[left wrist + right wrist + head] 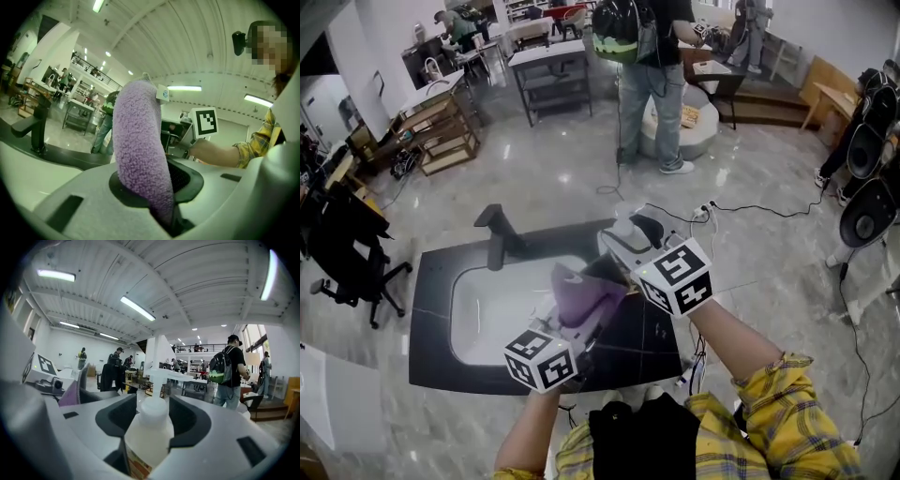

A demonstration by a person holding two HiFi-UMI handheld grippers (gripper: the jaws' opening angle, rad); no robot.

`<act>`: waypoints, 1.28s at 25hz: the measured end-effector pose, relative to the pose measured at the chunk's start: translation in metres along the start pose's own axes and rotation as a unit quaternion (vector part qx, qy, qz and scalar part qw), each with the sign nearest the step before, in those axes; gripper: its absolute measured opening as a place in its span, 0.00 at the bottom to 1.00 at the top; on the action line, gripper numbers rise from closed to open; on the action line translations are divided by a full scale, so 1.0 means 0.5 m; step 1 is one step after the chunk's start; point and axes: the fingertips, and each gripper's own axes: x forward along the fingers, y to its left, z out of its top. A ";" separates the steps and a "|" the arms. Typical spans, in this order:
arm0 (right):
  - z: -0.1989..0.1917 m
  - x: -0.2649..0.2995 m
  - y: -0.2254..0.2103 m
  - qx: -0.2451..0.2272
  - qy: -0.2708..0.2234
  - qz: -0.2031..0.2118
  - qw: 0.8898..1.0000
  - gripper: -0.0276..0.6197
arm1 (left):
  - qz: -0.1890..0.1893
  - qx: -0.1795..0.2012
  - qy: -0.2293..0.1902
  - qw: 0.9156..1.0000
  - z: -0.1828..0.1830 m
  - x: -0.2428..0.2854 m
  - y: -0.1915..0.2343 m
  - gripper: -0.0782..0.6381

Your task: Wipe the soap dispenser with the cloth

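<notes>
My left gripper (579,317) is shut on a purple fleece cloth (584,293), which stands up out of the jaws as a thick roll (138,150) in the left gripper view. My right gripper (625,251) is just to the right of it, above the counter. It is shut on a white soap dispenser (147,427), whose pump head (157,373) rises between the jaws. In the head view the gripper body mostly hides the dispenser. The cloth lies close to the dispenser's left side (70,392); I cannot tell whether they touch.
Below the grippers is a dark counter (652,342) with a white sink basin (487,314) and a black faucet (495,239). A person with a green backpack (649,66) stands beyond. A black office chair (347,253) is at the left and cables (750,208) lie on the floor.
</notes>
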 end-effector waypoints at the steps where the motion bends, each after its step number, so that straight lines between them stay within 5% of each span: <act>1: 0.004 -0.011 -0.003 0.006 -0.010 0.001 1.000 0.34 | -0.005 0.005 -0.003 1.000 0.008 0.006 -0.002 0.19; 8: 0.015 -0.096 -0.060 0.024 -0.071 -0.038 0.996 0.34 | -0.010 0.048 0.003 0.999 0.027 0.057 -0.002 0.19; 20: -0.040 -0.167 -0.133 0.064 -0.057 -0.094 0.992 0.34 | -0.011 0.032 0.070 0.997 -0.059 0.135 0.036 0.19; 32: -0.103 -0.172 -0.127 0.095 -0.031 -0.096 0.990 0.33 | 0.013 0.032 0.135 0.990 -0.163 0.157 0.089 0.19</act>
